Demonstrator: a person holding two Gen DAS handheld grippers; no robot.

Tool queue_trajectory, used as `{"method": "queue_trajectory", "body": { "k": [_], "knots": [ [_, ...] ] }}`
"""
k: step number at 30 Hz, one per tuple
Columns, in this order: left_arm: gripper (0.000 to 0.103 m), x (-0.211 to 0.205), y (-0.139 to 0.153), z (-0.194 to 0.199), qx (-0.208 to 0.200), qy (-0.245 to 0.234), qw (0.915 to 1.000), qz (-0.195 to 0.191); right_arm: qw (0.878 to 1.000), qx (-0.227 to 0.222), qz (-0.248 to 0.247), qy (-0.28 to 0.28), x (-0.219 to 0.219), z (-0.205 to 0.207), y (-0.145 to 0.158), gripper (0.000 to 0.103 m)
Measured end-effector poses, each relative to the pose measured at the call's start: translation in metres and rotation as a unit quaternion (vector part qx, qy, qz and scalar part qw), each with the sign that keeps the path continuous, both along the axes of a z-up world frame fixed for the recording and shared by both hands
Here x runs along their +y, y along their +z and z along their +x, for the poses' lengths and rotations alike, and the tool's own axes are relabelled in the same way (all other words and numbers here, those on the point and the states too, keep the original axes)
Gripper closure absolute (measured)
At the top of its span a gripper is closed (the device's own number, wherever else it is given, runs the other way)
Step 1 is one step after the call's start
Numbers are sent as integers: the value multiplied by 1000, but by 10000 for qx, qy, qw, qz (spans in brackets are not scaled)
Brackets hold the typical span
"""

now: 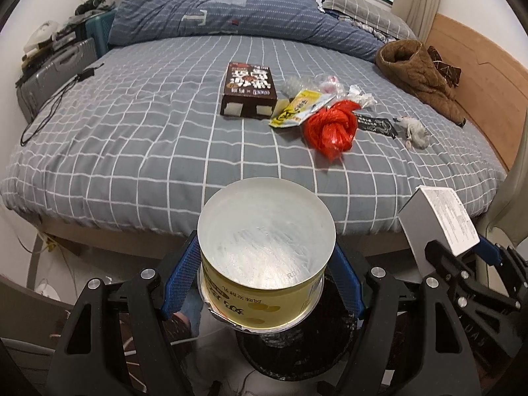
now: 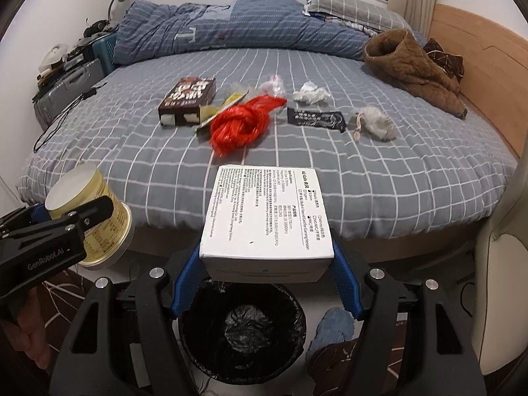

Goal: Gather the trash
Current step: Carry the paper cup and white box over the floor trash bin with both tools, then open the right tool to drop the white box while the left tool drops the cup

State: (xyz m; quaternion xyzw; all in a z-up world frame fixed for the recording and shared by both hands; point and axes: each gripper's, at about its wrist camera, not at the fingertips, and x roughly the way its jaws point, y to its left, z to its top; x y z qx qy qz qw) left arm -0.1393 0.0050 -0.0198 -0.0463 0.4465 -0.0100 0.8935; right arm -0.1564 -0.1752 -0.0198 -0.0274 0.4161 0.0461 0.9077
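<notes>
My left gripper (image 1: pixel 264 283) is shut on a yellow round can (image 1: pixel 264 264), bottom up, held above a black-lined trash bin (image 1: pixel 297 353). The can also shows at the left of the right wrist view (image 2: pixel 95 217). My right gripper (image 2: pixel 264 283) is shut on a white printed box (image 2: pixel 264 217), held over the bin (image 2: pixel 244 330); the box shows in the left wrist view (image 1: pixel 439 221). On the bed lie a brown box (image 2: pixel 188 100), a yellow wrapper (image 1: pixel 300 107), a red plastic bag (image 2: pixel 244 123), a black sachet (image 2: pixel 315 118), crumpled tissue (image 2: pixel 310 94) and a grey wad (image 2: pixel 376 125).
The bed (image 2: pixel 132 165) has a grey checked sheet, a blue duvet (image 2: pixel 231 26) at the back and a brown jacket (image 2: pixel 412 69) by the wooden headboard. A grey suitcase (image 2: pixel 62 89) and clutter stand at the left. A cable (image 1: pixel 49 105) trails over the bed's left edge.
</notes>
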Motion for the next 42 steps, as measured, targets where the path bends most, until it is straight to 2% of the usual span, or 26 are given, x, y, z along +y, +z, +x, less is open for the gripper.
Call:
{"method": "queue_trajectory", "body": {
  "k": [10,22,32,42],
  "knots": [
    [31,5,-33,3,254,46,9997,46,9997,241,-69,19,6,4,-26,36],
    [31,17,-97,5,742,76,9972,25,9969,787,-74,-53,9,11,-94,36],
    [31,22,-146,15,1116,47,9934,261,9931,1169,-9,8,11,20,-140,36],
    [31,41,-184,22,1541,182,9876,219,9830,1818,-122,233,25,29,-190,36]
  ]
}}
